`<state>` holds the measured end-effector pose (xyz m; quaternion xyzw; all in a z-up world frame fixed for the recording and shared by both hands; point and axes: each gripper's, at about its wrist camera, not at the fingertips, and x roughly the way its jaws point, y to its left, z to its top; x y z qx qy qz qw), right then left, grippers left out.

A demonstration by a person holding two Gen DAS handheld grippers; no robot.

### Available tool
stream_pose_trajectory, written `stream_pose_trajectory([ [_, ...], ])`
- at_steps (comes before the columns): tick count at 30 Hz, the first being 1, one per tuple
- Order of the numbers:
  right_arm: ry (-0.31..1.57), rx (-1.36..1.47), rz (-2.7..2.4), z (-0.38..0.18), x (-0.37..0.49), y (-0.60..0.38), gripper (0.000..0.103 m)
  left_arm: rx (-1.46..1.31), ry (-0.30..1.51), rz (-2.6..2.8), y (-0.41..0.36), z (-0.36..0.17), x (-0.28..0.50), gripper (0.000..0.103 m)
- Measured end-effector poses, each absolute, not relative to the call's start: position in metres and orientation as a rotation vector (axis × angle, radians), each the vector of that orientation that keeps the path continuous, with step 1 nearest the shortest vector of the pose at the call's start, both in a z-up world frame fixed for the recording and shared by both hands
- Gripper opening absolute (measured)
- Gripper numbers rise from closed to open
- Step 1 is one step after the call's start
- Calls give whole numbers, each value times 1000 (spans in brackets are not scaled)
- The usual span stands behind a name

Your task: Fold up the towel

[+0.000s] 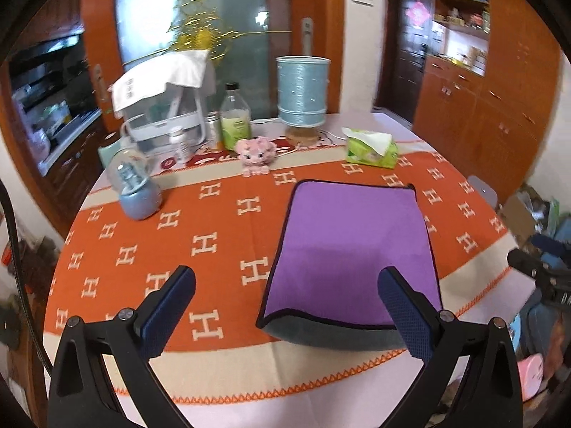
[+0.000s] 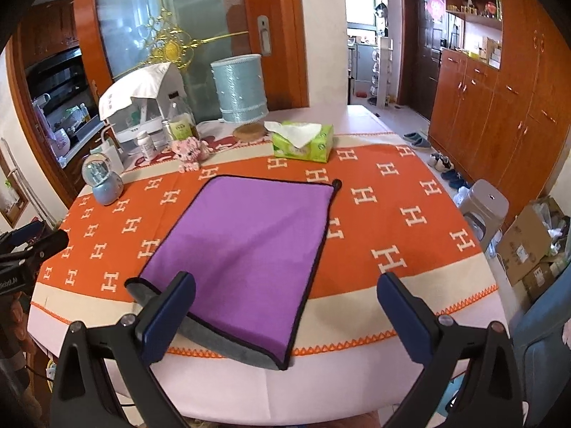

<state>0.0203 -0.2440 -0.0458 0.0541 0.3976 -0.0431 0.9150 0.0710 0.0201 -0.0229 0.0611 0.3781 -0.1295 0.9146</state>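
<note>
A purple towel with a dark hem lies folded over on the orange tablecloth; its grey underside shows along the near edge. It also shows in the right wrist view. My left gripper is open and empty, held above the table's near edge; its right finger overlaps the towel's near right corner in view. My right gripper is open and empty, its left finger over the towel's near left corner. The right gripper also shows at the right edge of the left wrist view.
At the back of the table stand a snow globe, a pink plush toy, a bottle, a blue lamp, a tissue pack and a covered white appliance. A grey stool and boxes stand right of the table.
</note>
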Motion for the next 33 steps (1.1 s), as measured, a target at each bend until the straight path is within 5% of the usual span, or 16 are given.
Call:
stream_pose_trajectory([
  [15, 968, 35, 112, -137, 15, -233, 56, 215, 981, -450, 28, -109, 118, 94],
  [23, 1000, 29, 227, -160, 13, -227, 49, 340, 1016, -578, 28, -141, 129, 94],
  [28, 1011, 18, 269, -167, 15, -226, 42, 335, 1081, -671, 28, -156, 141, 84],
  [33, 1030, 14, 295, -172, 18, -228, 30, 353, 1104, -748, 24, -158, 144, 83],
])
